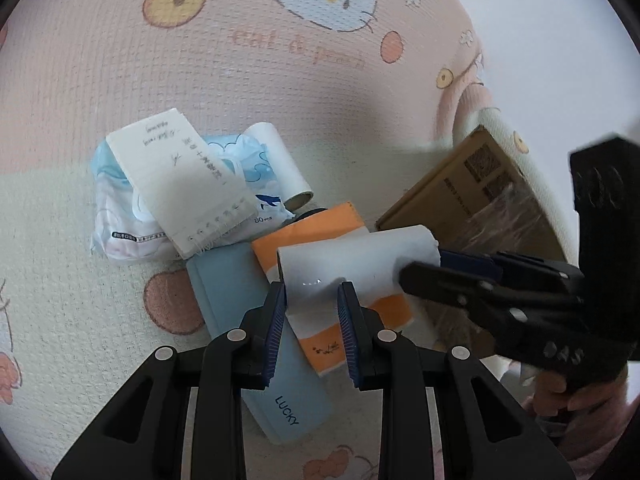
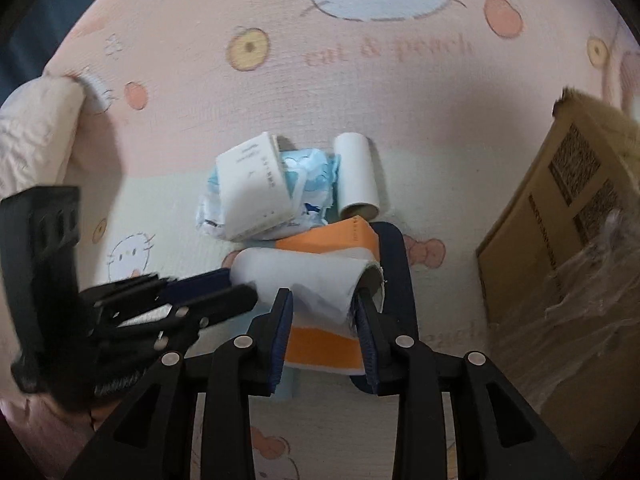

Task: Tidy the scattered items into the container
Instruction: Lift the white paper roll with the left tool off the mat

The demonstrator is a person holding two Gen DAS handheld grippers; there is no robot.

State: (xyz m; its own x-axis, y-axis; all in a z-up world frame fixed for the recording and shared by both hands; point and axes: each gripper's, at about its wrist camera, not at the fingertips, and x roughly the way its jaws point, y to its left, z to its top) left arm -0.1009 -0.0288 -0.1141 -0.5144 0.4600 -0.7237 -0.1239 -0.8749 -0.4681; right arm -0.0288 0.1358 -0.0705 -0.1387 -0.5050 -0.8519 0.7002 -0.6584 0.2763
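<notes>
While snug in left claw (image 1: 312, 292), soft white paper cylinder (image 1: 360, 256); right claw (image 2: 322, 300) hold unclear.

I am working in a home, on a bed or play mat (image 2: 400, 120) printed with cartoon cats and peaches, where a wipes pack (image 1: 124, 216), paper rolls (image 1: 280, 160), a notepad (image 1: 180, 176) and a cardboard box (image 2: 560, 216) lie about.
</notes>
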